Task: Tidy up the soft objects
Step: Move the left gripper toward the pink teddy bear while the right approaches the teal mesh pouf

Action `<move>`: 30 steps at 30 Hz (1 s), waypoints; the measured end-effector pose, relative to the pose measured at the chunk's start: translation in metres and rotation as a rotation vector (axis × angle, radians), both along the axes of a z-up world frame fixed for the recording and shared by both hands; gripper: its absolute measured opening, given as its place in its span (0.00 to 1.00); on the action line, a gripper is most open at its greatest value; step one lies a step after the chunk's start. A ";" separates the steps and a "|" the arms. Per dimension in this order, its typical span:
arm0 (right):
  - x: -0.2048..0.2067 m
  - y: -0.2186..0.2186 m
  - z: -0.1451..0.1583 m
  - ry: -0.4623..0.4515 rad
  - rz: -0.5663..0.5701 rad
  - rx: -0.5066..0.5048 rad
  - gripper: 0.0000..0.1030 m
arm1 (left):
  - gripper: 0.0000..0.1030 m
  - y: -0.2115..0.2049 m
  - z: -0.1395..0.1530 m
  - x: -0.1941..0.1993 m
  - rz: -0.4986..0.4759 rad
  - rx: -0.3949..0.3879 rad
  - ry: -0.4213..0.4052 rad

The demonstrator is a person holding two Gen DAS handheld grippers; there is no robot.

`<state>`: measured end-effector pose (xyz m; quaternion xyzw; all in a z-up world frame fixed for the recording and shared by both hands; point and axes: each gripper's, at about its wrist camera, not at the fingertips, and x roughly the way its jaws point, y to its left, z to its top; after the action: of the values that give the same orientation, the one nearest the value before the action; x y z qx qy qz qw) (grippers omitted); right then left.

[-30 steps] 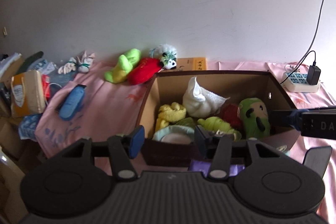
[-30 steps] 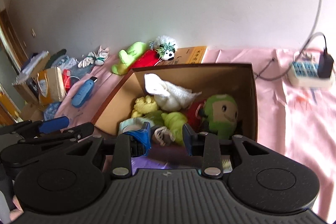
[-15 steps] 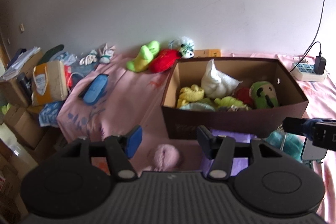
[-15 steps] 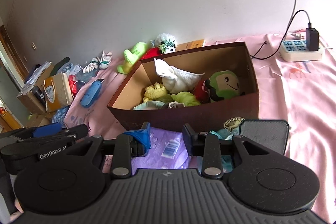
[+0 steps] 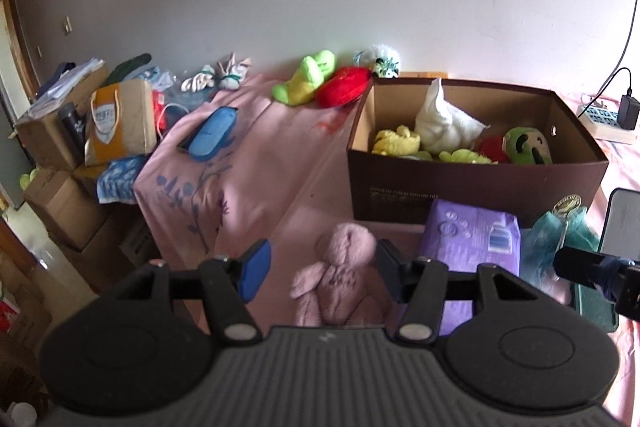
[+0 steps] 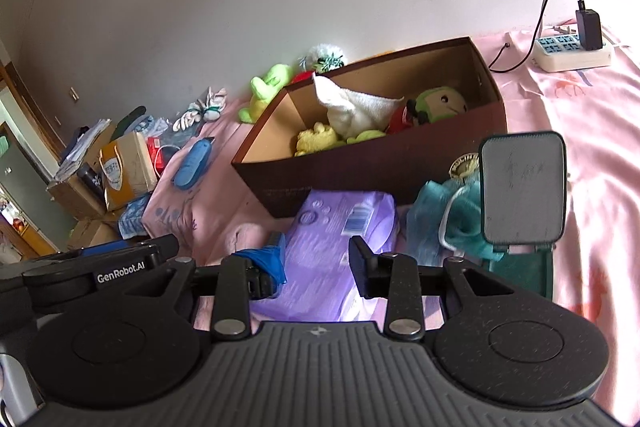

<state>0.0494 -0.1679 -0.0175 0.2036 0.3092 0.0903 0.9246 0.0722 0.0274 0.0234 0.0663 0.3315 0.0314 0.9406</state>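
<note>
A brown cardboard box [image 5: 476, 183] on the pink bed holds several soft toys: a white cloth [image 5: 444, 127], a yellow plush [image 5: 396, 141], a green plush [image 5: 528, 147]. It also shows in the right wrist view [image 6: 372, 167]. A pink plush rabbit [image 5: 340, 279] lies in front of the box, between the fingers of my open, empty left gripper [image 5: 320, 265]. A purple soft pack [image 6: 340, 239] lies under my open, empty right gripper [image 6: 318, 263]. A teal mesh sponge [image 6: 448, 223] lies beside it.
A green plush [image 5: 306, 83], a red plush [image 5: 344, 91] and a white fluffy toy [image 5: 382, 59] lie by the wall. A blue case [image 5: 212, 133] lies on the bed. Cardboard boxes [image 5: 60, 203] stand left. A power strip [image 6: 572, 53] sits far right. A green lidded container [image 6: 520, 195] stands open.
Both grippers have pulled back and up from over the box. The pink rabbit, purple pack and teal sponge have come into view in front of the box.
</note>
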 end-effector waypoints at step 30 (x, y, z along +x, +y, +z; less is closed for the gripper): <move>-0.015 0.005 -0.017 0.050 0.037 -0.061 0.18 | 0.57 0.044 -0.047 -0.010 0.006 -0.045 0.096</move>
<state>0.0342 -0.1631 -0.0342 0.1717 0.3384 0.0929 0.9205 0.0622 0.0717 -0.0233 0.0456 0.3770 0.0238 0.9248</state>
